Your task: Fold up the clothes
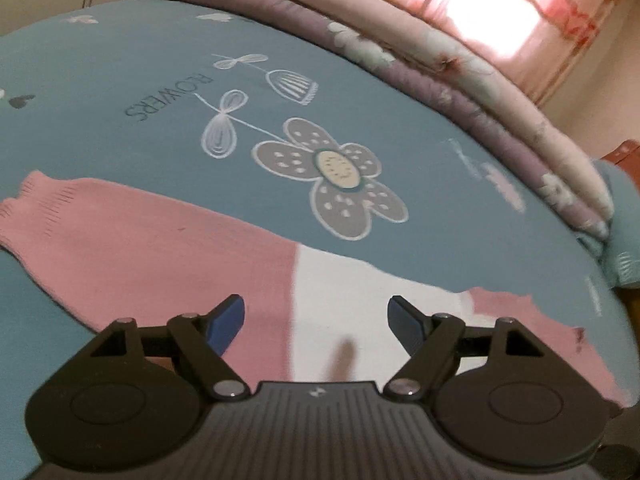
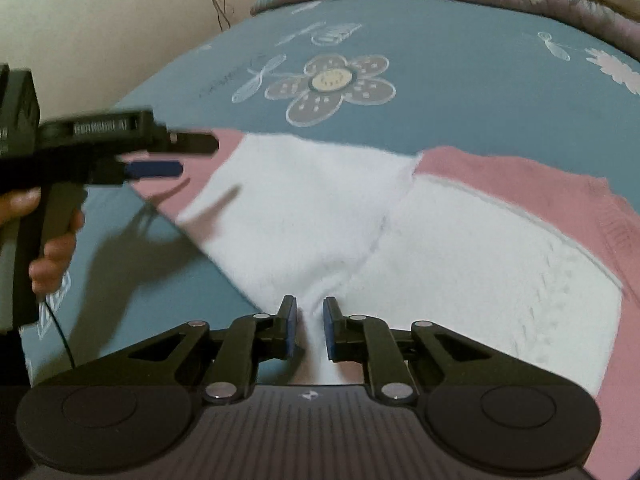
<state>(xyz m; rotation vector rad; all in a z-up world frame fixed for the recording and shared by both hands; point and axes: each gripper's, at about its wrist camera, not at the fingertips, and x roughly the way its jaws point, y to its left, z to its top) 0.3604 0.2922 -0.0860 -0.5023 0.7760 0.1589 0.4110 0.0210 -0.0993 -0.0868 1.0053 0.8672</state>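
Pink-and-white sweater (image 2: 320, 208) flat on blue bedsheet (image 1: 120, 80); left gripper (image 1: 316, 322) jaws apart above it, right gripper (image 2: 311, 330) pinching white hem.

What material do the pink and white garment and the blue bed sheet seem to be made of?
Pink and white garment: looks like soft knit, matte; ribbed lines show at the sleeve cuff, and the white panel looks slightly fuzzy. Blue bed sheet: probably smooth woven cotton or a blend, matte, with flat printed flowers. Blur leaves both uncertain.
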